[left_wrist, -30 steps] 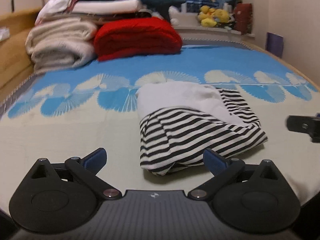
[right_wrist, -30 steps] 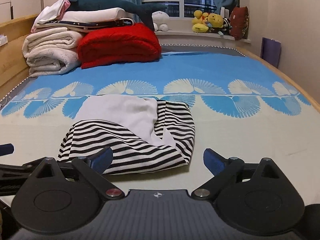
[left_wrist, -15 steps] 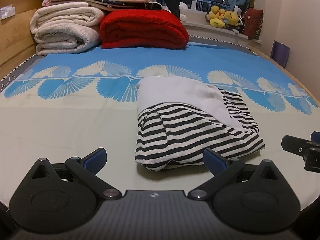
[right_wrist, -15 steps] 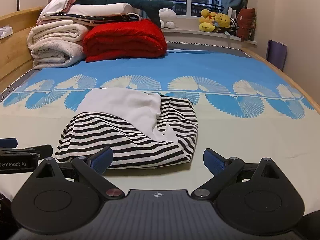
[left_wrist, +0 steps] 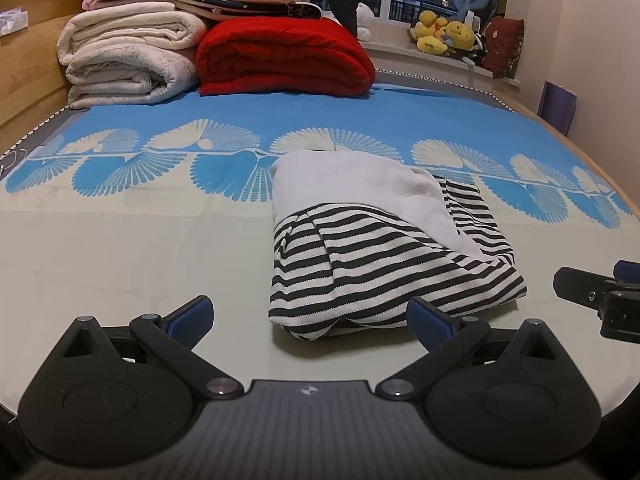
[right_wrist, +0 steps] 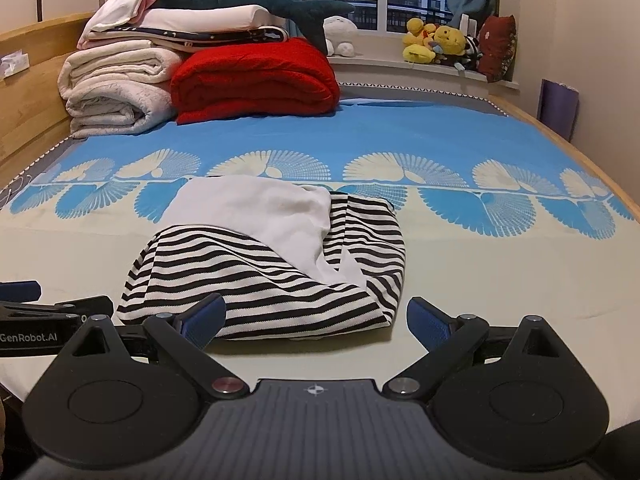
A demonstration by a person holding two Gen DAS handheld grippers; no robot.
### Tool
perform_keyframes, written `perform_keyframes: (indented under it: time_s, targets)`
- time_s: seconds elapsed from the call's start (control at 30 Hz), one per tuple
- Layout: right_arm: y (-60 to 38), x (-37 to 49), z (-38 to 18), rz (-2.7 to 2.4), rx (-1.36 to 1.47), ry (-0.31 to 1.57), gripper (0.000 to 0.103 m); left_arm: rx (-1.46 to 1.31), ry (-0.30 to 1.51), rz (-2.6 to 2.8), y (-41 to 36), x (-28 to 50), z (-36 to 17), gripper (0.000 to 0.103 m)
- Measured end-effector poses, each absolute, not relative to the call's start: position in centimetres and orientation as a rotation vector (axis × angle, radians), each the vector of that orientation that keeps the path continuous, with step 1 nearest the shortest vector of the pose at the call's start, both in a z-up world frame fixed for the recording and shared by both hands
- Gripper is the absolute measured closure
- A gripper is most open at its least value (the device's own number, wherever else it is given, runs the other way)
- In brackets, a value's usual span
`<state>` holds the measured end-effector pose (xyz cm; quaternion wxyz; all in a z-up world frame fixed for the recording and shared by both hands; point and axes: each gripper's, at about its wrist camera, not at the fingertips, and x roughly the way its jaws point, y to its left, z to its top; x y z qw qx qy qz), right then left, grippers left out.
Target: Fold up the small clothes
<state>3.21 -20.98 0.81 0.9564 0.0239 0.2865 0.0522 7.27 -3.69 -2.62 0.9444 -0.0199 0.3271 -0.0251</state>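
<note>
A folded black-and-white striped garment [left_wrist: 380, 264] with a plain white part on top lies on the bed [left_wrist: 120, 248]; the right wrist view shows the same garment [right_wrist: 264, 272]. My left gripper [left_wrist: 310, 316] is open, low over the bed just in front of the garment's near edge, with nothing between its blue pads. My right gripper [right_wrist: 316, 318] is open too, close to the garment's near right corner, holding nothing. Each gripper's fingers appear at the edge of the other's view.
Folded white blankets [right_wrist: 116, 96] and a red blanket [right_wrist: 256, 80] are stacked at the far left of the bed, a plush shark [right_wrist: 248, 0] on top. Stuffed toys [right_wrist: 440, 44] line the window sill. A wooden bed rail [right_wrist: 24, 120] runs along the left.
Both grippers have drawn back slightly and levelled, so the room's far end shows higher. The garment lies where it was and both grippers stay open.
</note>
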Motion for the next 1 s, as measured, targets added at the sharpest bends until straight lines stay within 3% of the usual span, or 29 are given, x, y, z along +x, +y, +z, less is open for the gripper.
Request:
perform_keyframes:
  time_s: [1.0]
  targets:
    - [-20.77,3.18,1.03,0.133,0.04,0.572,0.006,-0.031,0.662,-0.07,-4.37,7.48,-2.86,0.0]
